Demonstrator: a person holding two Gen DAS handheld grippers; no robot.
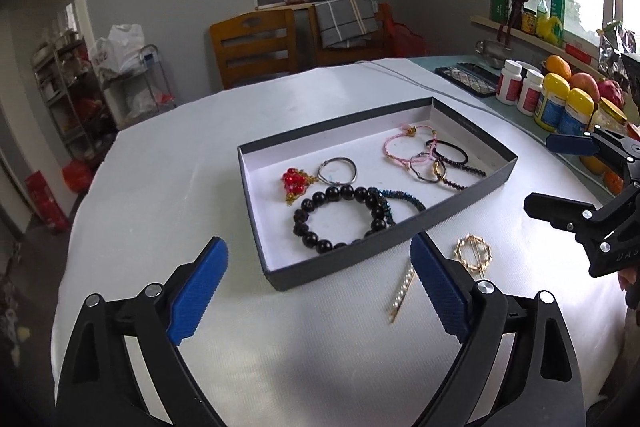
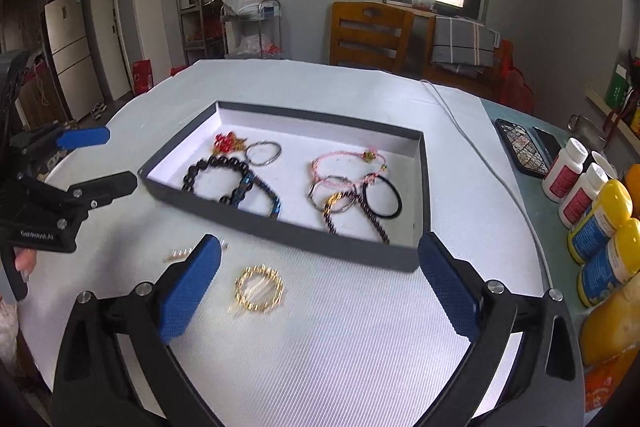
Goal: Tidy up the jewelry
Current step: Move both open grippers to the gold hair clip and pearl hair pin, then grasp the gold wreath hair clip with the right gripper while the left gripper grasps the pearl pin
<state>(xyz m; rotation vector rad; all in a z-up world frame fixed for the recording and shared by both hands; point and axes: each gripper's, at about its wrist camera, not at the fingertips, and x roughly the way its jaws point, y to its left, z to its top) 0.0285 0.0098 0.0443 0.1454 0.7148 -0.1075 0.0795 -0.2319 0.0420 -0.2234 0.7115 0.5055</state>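
Blue-padded fingers of the left gripper (image 1: 318,291) stand spread wide and empty above the white tablecloth (image 1: 160,211), framing the near wall of a shallow grey box (image 1: 360,255) on a dining table. To the right, the right gripper (image 2: 318,291) hangs equally wide apart, nothing between its pads. Most of the jewelry already lies in the box: a black bead bracelet (image 1: 340,217), a blue beaded strand (image 1: 400,201), a red bead cluster (image 1: 294,181), a silver ring (image 1: 337,171) and, at the far end, a tangle of pink cords, hoops and a black band (image 1: 434,161). Two pieces remain on the cloth just outside the near wall: a gold circular clip (image 2: 260,289) and a pearl hairpin (image 1: 402,289), lying close together. Judging by the layout, the step in hand is collecting these strays. The clip sits squarely between the right gripper's fingers, so that hand looks best placed; a low, level approach with the pads straddling the ring's rim should keep it from skating on the cloth. The thin hairpin likely needs a pinch across its width, mid-length, and a lift clear of the box wall before release
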